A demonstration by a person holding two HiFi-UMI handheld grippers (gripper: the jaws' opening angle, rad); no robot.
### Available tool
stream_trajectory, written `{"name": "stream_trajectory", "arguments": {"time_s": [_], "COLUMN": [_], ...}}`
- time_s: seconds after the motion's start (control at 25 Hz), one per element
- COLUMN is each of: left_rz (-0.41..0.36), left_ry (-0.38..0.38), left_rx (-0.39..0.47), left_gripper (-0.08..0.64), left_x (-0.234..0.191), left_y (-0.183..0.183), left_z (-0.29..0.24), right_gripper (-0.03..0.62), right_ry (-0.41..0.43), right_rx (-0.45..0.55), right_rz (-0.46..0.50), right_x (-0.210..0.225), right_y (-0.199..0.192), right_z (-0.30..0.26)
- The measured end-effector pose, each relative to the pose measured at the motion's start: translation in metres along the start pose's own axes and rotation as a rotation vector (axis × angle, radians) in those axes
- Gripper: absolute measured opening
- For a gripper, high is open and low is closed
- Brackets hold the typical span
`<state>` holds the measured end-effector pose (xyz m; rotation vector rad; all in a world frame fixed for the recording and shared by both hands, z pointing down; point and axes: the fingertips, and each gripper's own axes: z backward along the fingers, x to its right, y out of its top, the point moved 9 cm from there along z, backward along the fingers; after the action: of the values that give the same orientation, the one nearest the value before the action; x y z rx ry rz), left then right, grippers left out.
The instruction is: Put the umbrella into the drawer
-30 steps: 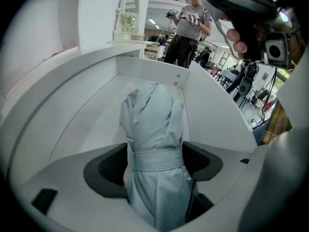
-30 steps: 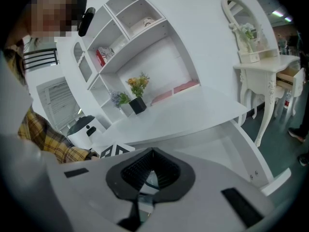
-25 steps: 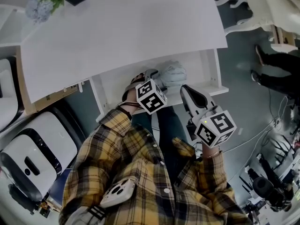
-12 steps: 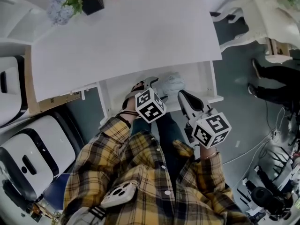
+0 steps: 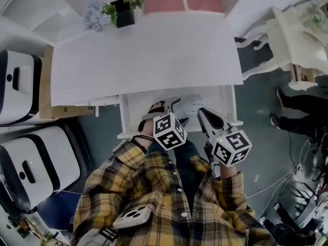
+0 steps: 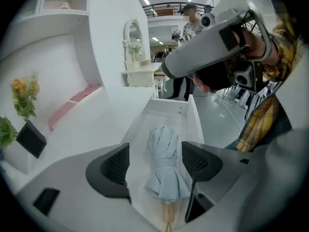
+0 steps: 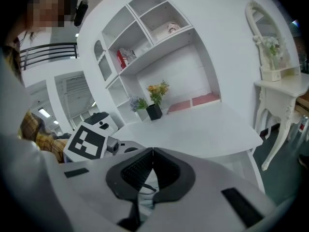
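In the drawer [image 6: 145, 129] lies the umbrella [image 6: 164, 163] — left gripper [image 6: 154, 153] spread apart, right gripper [image 7: 152, 151] pinched together on nothing.

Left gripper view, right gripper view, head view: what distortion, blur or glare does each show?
Left gripper view: strong fisheye bend, dark corners; the folded pale-blue fabric umbrella in the open white drawer is sharp. Right gripper view: same bend, a mosaic patch at upper left. Head view: even light; the flat white desk top is bright, no hard glare.
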<state>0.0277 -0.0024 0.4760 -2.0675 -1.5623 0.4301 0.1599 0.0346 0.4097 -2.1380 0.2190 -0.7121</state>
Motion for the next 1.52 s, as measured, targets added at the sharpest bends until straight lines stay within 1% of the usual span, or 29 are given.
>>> {"name": "stream_trajectory", "arguments": {"time_s": [0.12, 0.28, 0.36, 0.44, 0.56, 0.68, 0.84, 1.0, 1.12, 1.24, 1.36, 1.48, 1.52], "left_rz": [0.003, 0.043, 0.086, 0.147, 0.22, 0.262, 0.313, 0.403, 0.433, 0.463, 0.493, 0.495, 0.489], "left_ry": [0.049, 0.101, 0.128, 0.155, 0.21, 0.273, 0.335, 0.354, 0.368, 0.376, 0.379, 0.4, 0.413], "left_rx": [0.029, 0.096, 0.147, 0.203, 0.27, 0.325, 0.415, 0.521, 0.566, 0.609, 0.665, 0.703, 0.71], "left_gripper": [0.348, 0.348, 0.347, 0.341, 0.329, 0.315, 0.288, 0.275, 0.263, 0.224, 0.169, 0.094, 0.078], "left_x": [0.001, 0.002, 0.0, -0.001, -0.002, -0.002, -0.003, -0.007, -0.007, -0.005, -0.004, -0.005, -0.006], "left_y": [0.008, 0.018, 0.022, 0.025, 0.031, 0.036, 0.041, 0.042, 0.042, 0.042, 0.041, 0.041, 0.042], "left_z": [0.02, 0.047, 0.062, 0.077, 0.098, 0.117, 0.144, 0.169, 0.186, 0.202, 0.217, 0.23, 0.233], "right_gripper": [0.017, 0.017, 0.017, 0.017, 0.017, 0.017, 0.017, 0.018, 0.018, 0.018, 0.018, 0.018, 0.018], "right_ry": [0.028, 0.054, 0.066, 0.083, 0.101, 0.121, 0.163, 0.206, 0.232, 0.251, 0.273, 0.29, 0.291], "right_rx": [0.003, 0.011, 0.02, 0.03, 0.041, 0.06, 0.085, 0.105, 0.122, 0.151, 0.183, 0.203, 0.21], "right_rz": [0.022, 0.037, 0.05, 0.07, 0.125, 0.167, 0.201, 0.23, 0.275, 0.317, 0.34, 0.345, 0.343], "right_x": [-0.005, -0.011, -0.015, -0.019, -0.023, -0.028, -0.038, -0.05, -0.061, -0.073, -0.083, -0.089, -0.09], "right_y": [0.004, 0.009, 0.015, 0.023, 0.036, 0.051, 0.067, 0.081, 0.091, 0.102, 0.112, 0.12, 0.122], "right_z": [0.001, 0.0, 0.0, 0.0, 0.001, -0.001, -0.004, -0.007, -0.009, -0.008, -0.008, -0.009, -0.009]}}
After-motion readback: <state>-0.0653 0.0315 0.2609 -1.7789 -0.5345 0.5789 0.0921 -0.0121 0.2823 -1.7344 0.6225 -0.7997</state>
